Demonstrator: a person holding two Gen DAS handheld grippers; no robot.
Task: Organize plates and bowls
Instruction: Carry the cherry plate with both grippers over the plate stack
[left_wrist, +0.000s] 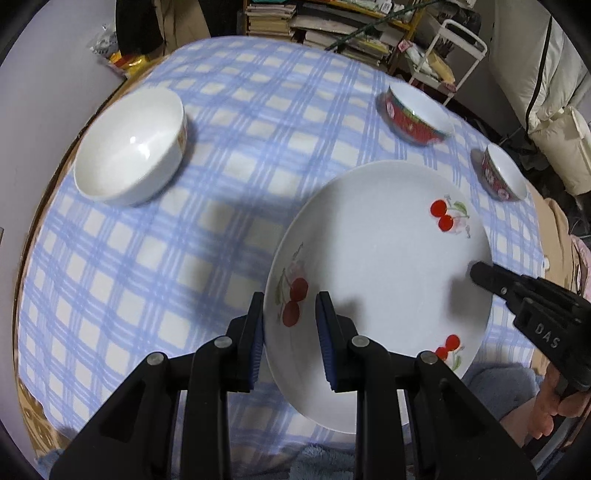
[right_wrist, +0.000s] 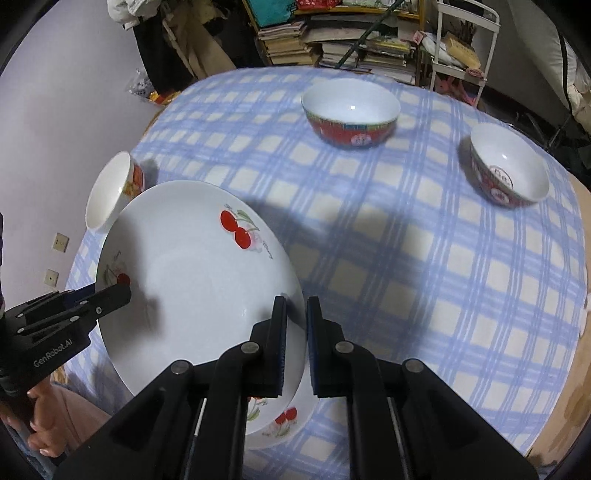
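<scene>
left tool (left_wrist: 290, 325) grips cherry plate (left_wrist: 380, 258) rim | right tool (right_wrist: 295, 328) grips opposite rim | white bowl (left_wrist: 129, 147) beside

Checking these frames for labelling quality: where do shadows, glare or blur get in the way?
Left wrist view: the red bowl is smeared by motion blur, a broad shadow darkens the tablecloth, and a glare spot sits in the white bowl. Right wrist view: shadow falls beyond the cherry plate; fisheye bends the table's edges.

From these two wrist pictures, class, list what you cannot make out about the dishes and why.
- Second cherry-printed plate: right wrist view, mostly covered by the upper white cherry-printed plate and the right gripper.
- White bowl pattern: same view, plate rim cuts it off.
- Writing beside the cherries: left wrist view, too small.
</scene>
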